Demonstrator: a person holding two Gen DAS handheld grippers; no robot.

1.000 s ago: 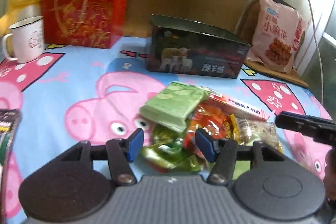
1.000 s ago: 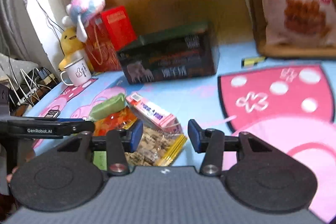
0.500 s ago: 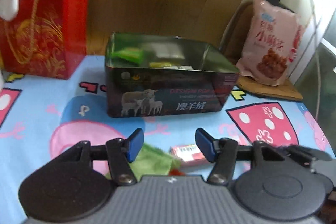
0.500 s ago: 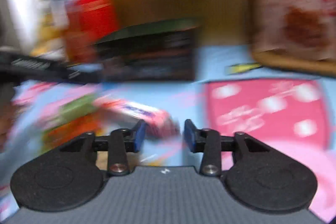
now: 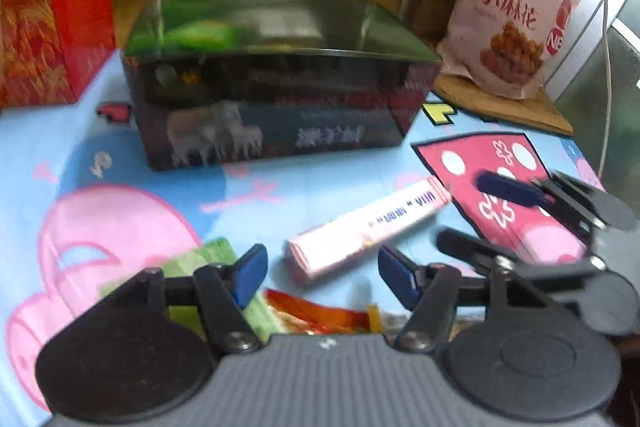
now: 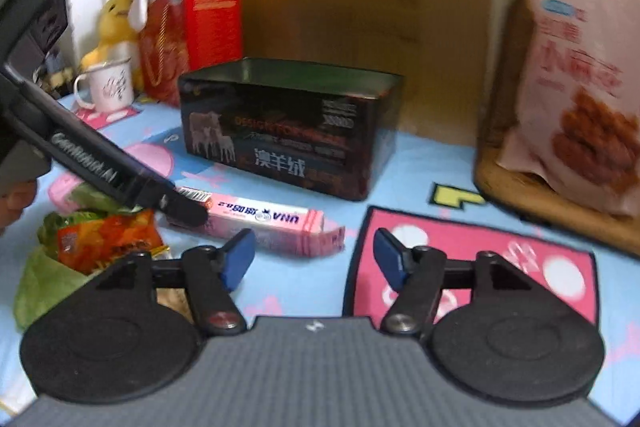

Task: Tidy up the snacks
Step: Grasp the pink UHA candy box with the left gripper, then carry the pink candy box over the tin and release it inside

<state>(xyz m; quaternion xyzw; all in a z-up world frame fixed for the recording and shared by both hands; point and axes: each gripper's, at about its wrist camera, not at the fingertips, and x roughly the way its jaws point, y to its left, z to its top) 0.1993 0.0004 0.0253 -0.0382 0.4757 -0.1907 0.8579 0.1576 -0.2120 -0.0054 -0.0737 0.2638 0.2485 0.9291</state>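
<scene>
I see open cloth on the bench (image 6: pixel 408 171) between the dark tin (image 6: pixel 288 131) and my fingers. Only my right view shows the mug (image 6: pixel 106 89). The pink snack box (image 5: pixel 368 227) lies flat, just ahead of the left gripper (image 5: pixel 320 273) and right gripper (image 6: pixel 314 259), both spread, having just widened, pinching nothing.

A long pink snack box (image 5: pixel 366 229) lies flat on the table, slanted, just beyond the left fingers (image 5: pixel 250 273), one end nearest them. Beside and partly under those fingers sit a green packet (image 5: pixel 200 261) and an orange-red packet (image 5: pixel 316 311). Well beyond the fingers stands a dark open tin (image 5: pixel 272 87), upright, with something green inside. A tall pink snack bag (image 5: pixel 508 7) leans upright far off to the right.
</scene>
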